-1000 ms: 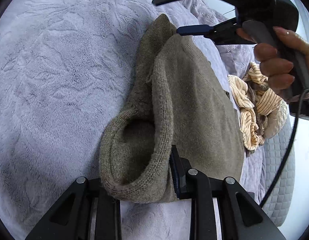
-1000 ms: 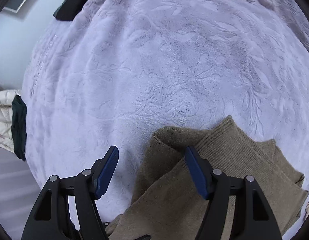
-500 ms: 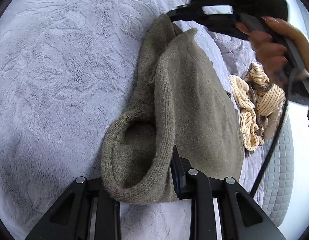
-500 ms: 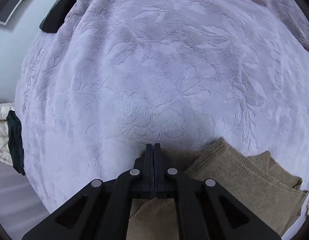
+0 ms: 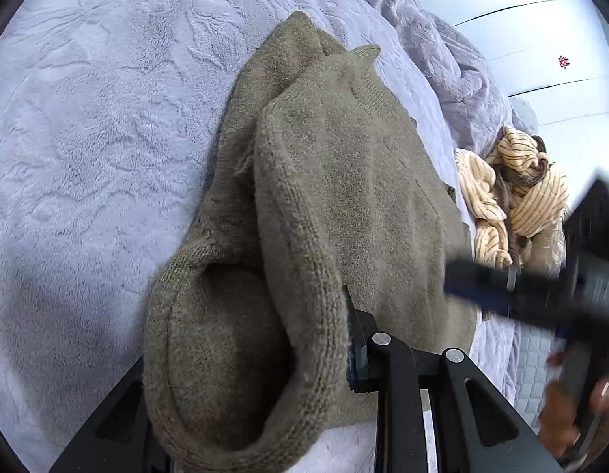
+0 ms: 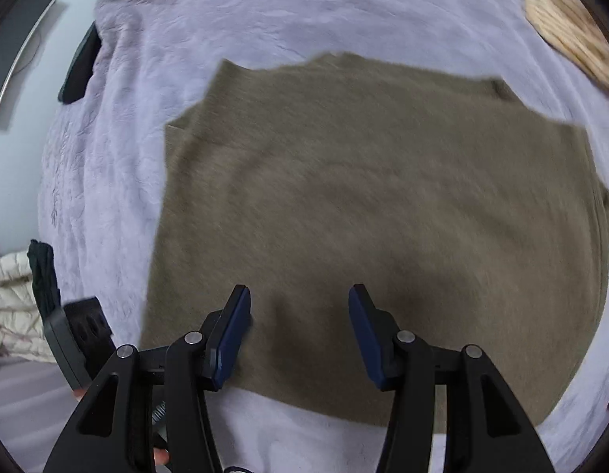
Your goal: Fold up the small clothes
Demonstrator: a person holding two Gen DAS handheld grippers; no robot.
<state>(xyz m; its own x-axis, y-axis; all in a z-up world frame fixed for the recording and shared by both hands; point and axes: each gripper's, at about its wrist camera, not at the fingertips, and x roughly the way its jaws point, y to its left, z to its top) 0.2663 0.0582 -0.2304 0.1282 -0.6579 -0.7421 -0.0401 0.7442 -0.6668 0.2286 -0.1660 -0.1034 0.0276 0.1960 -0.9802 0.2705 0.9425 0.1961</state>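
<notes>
Letting go of the far corner, the right gripper (image 6: 300,335) has just opened its jaws again and swung back over the middle of the sweater (image 6: 383,216); nothing sits between them. That fold looks done, so a new edge comes next, I think. The left gripper (image 5: 304,358) still pinches the thick ribbed hem, which bulges into a round pocket. The sweater is soft, fuzzy, olive-brown knit, lying on a fluffy lilac blanket (image 5: 87,138) with leafy swirls. A striped cream bundle (image 5: 513,197) waits nearby.
</notes>
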